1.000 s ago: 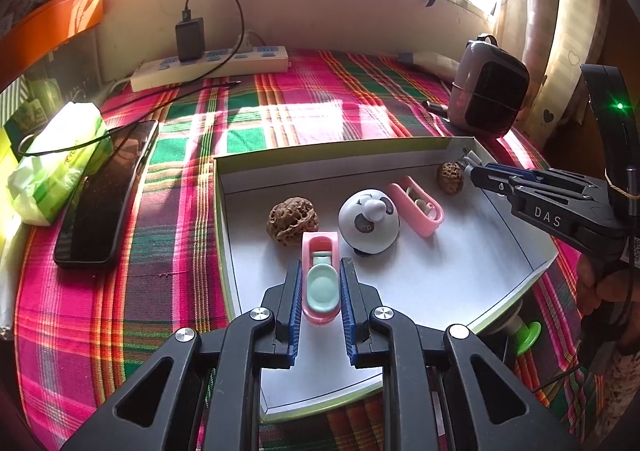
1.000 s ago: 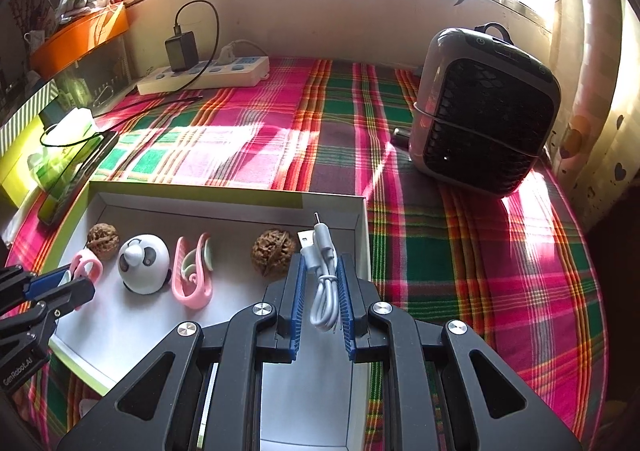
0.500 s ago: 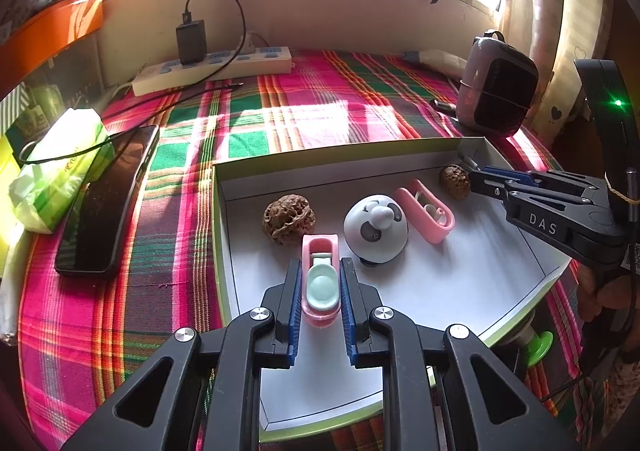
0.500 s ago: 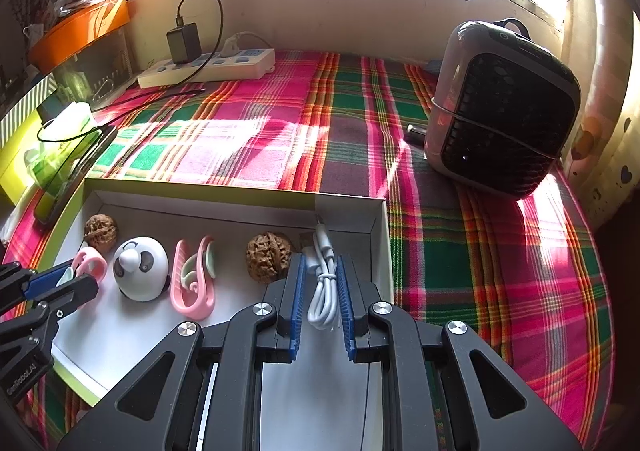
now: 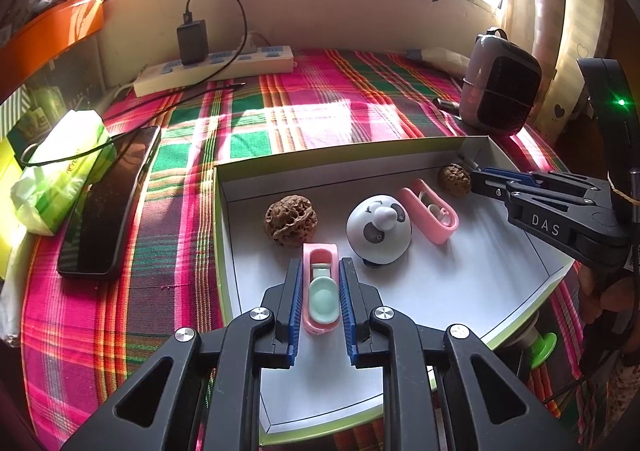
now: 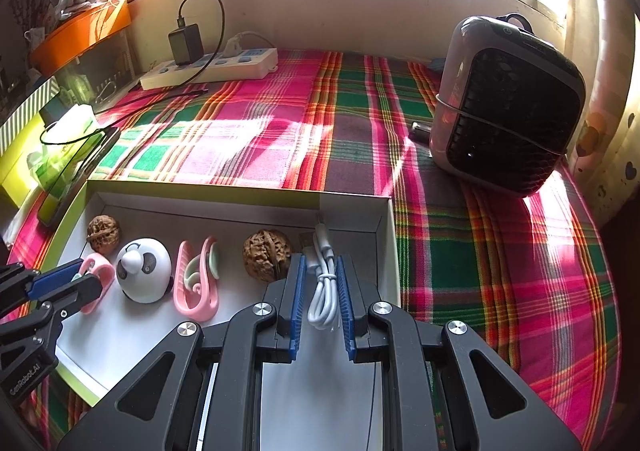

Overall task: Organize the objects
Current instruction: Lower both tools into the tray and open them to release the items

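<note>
A shallow white box with a green rim (image 5: 224, 203) lies on the plaid cloth. In it are a walnut (image 5: 291, 220), a panda-faced white dome (image 5: 378, 228), a pink clip (image 5: 430, 211) and a second walnut (image 5: 454, 180). My left gripper (image 5: 320, 271) is shut on a pink and mint clip (image 5: 320, 291) low over the box floor. My right gripper (image 6: 322, 267) is shut on a coiled white USB cable (image 6: 323, 287) at the box's far right corner, next to the second walnut (image 6: 267, 254). The box rim (image 6: 200, 187) also shows there.
A small grey heater (image 6: 508, 107) stands on the right of the cloth. A power strip with a black charger (image 5: 216, 67) lies by the back wall. A phone (image 5: 108, 203) and a green tissue pack (image 5: 60, 171) lie left of the box.
Both grippers have pulled back a little and sit slightly lower over the box, each still holding its object. The box contents have not moved.
</note>
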`<control>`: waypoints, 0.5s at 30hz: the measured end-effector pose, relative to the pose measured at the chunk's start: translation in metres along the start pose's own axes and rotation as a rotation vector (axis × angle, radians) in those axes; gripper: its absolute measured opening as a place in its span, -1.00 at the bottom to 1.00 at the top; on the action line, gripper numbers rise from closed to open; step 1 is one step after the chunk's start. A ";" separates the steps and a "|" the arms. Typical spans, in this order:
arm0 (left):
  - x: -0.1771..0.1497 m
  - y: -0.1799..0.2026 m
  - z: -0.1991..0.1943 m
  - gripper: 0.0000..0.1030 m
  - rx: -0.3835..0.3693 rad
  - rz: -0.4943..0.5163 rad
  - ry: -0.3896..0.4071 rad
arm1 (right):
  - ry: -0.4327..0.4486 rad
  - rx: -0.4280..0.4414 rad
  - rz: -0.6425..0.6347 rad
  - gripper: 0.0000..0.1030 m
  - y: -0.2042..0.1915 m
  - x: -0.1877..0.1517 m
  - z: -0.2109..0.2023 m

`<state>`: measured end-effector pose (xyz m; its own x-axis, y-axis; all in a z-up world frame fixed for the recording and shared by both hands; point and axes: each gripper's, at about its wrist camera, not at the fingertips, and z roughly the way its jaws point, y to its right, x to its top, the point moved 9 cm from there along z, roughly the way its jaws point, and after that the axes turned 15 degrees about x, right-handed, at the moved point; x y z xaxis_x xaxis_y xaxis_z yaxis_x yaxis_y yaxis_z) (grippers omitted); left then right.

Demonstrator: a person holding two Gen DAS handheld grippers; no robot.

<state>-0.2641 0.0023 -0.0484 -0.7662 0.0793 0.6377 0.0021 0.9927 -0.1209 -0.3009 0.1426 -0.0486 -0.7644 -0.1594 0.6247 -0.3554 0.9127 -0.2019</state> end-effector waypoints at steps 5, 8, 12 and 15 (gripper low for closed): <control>0.000 0.000 0.000 -0.68 0.003 0.003 0.000 | 0.001 0.003 0.002 -0.66 0.000 0.000 0.000; 0.000 0.001 0.000 -0.67 0.002 0.002 -0.001 | 0.004 0.001 0.001 -0.66 0.000 -0.001 -0.001; 0.000 0.000 0.001 -0.64 0.003 0.002 -0.001 | 0.007 0.000 -0.002 -0.66 -0.001 0.000 -0.002; 0.000 0.001 0.001 -0.60 0.001 0.002 -0.001 | 0.009 -0.001 -0.002 -0.66 -0.001 0.000 -0.002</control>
<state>-0.2642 0.0032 -0.0491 -0.7665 0.0814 0.6370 0.0031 0.9924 -0.1231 -0.2998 0.1425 -0.0470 -0.7587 -0.1581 0.6320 -0.3565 0.9127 -0.1997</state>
